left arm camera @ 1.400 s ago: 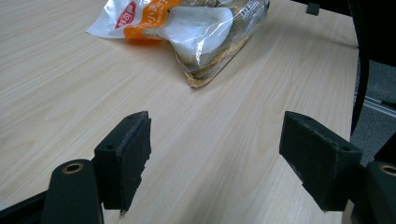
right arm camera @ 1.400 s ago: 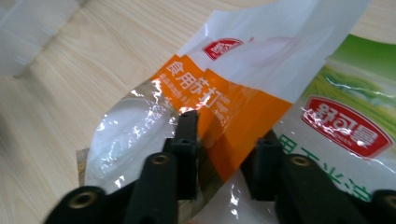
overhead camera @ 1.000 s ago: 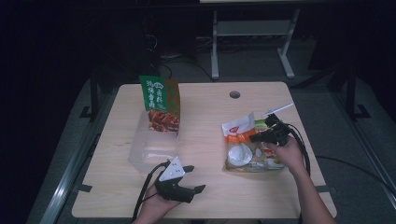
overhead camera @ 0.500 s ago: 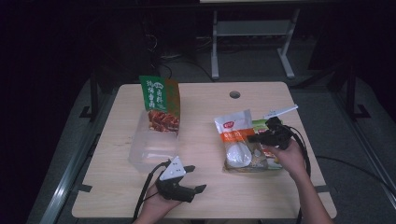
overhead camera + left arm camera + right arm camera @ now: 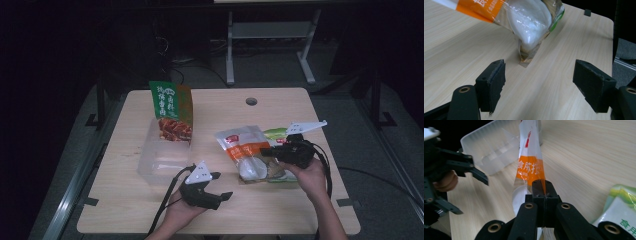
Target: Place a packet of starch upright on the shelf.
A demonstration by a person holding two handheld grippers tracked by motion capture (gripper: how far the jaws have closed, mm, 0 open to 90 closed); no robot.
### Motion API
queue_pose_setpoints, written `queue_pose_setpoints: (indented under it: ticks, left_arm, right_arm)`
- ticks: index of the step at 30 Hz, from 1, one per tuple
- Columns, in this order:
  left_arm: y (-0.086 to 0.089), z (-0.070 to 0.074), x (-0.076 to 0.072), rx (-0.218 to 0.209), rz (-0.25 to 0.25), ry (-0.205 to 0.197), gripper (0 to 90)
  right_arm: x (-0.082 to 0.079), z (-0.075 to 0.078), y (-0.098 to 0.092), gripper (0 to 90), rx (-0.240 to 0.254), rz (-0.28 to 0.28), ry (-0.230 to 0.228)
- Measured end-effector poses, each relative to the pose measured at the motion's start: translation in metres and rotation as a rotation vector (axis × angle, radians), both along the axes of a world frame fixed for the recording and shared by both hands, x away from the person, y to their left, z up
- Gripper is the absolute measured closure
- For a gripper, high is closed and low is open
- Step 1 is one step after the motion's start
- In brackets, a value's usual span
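Right tool (image 5: 267,150) was seen clamped tight on the orange-and-clear packet (image 5: 245,150), its two black jaws pressed together over the packet's edge in the right gripper view (image 5: 543,192). Just ahead of those jaws the packet was held edge-on and lifted, its red-and-white top reaching toward the clear plastic box (image 5: 496,147). Inside the packet, a white rounded lump (image 5: 529,18) was shown through the film in the left gripper view, with the packet's lower corner touching the table (image 5: 461,50) just beyond the left tool's jaws. A second packet, green and white (image 5: 621,212), was lying on the table close beside the right tool, to the right in its own view, and under that tool and the person's right hand (image 5: 307,175) in the high view.

Left tool (image 5: 215,186) was held low over the near edge of the table, jaws spread wide with nothing between them (image 5: 544,82); bare wood was seen in the gap. It was kept near the lifted packet but apart from it, and just beside the near corner of the clear box (image 5: 165,157). Beyond that box, further from the left tool, a green pouch with a picture of meat (image 5: 171,112) was standing upright against the box's far wall. A grey three-cornered plate (image 5: 200,173) was carried on top of the left tool.
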State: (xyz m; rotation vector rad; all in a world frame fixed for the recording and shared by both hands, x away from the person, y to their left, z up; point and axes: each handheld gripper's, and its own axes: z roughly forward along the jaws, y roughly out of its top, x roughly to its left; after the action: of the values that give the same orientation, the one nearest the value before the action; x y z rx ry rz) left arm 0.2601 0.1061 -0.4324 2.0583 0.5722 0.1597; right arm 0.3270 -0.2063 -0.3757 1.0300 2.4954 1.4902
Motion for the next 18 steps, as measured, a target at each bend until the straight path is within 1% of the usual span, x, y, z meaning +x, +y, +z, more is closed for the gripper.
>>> queue_pose_setpoints:
  ticks: [2, 4, 6, 11, 13, 16, 17, 18]
  left_arm:
    - [-0.004, -0.001, 0.004, -0.004, 0.006, -0.003, 25.8]
    - [-0.007, -0.002, 0.007, -0.019, 0.015, 0.012, 25.8]
    - [-0.01, -0.003, 0.011, -0.027, 0.025, 0.016, 25.8]
    - [-0.013, -0.005, 0.025, -0.039, 0.04, 0.045, 25.9]
    - [-0.014, -0.006, 0.029, -0.049, 0.046, 0.056, 29.8]
    - [-0.018, -0.008, 0.034, -0.056, 0.043, 0.083, 32.2]
    - [-0.019, -0.01, 0.037, -0.071, 0.041, 0.102, 33.7]
    - [-0.019, -0.011, 0.039, -0.077, 0.039, 0.124, 35.1]
  right_arm:
    - [-0.002, 0.002, 0.001, 90.0, 0.007, 0.005, -0.001]
    - [-0.005, 0.003, 0.003, 90.0, 0.014, 0.009, -0.01]
    - [-0.007, 0.005, 0.006, 90.0, 0.02, 0.015, -0.02]
    - [-0.011, 0.01, 0.011, 90.0, 0.044, 0.04, -0.033]
    - [-0.013, 0.012, 0.014, 90.0, 0.053, 0.059, -0.045]
    - [-0.013, 0.012, 0.016, 90.0, 0.078, 0.086, -0.046]
    - [-0.014, 0.012, 0.017, 90.0, 0.084, 0.099, -0.048]
    - [-0.015, 0.012, 0.018, 90.0, 0.088, 0.117, -0.054]
